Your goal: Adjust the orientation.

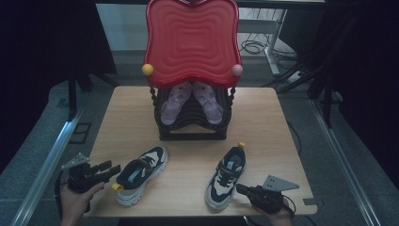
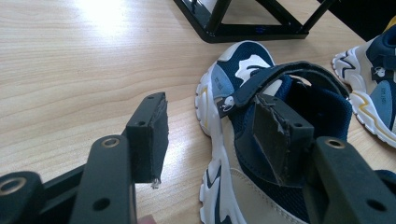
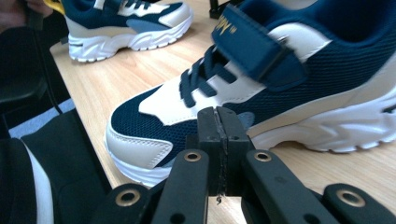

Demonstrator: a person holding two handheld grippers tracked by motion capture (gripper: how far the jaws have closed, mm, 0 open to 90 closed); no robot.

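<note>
On the light wooden table [image 1: 263, 113], the black rack [image 1: 193, 132] already held pink shoes [image 1: 192, 101]. My left gripper [image 2: 210, 140] stood spread around the left navy-and-white sneaker's [image 1: 141, 174] heel, unclamped; my right gripper [image 3: 218, 135], pressed together empty, neared the other sneaker [image 1: 226, 176]. Both remained unshelved.

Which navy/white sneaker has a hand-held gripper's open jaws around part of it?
The left sneaker, the one with the left hand-held gripper open astride its heel collar. The right sneaker only has the shut right hand-held gripper beside it.

A light wooden table [image 1: 263, 113] stands on grey floor [image 1: 47, 117], black curtains [image 1: 42, 42] on both sides.
</note>
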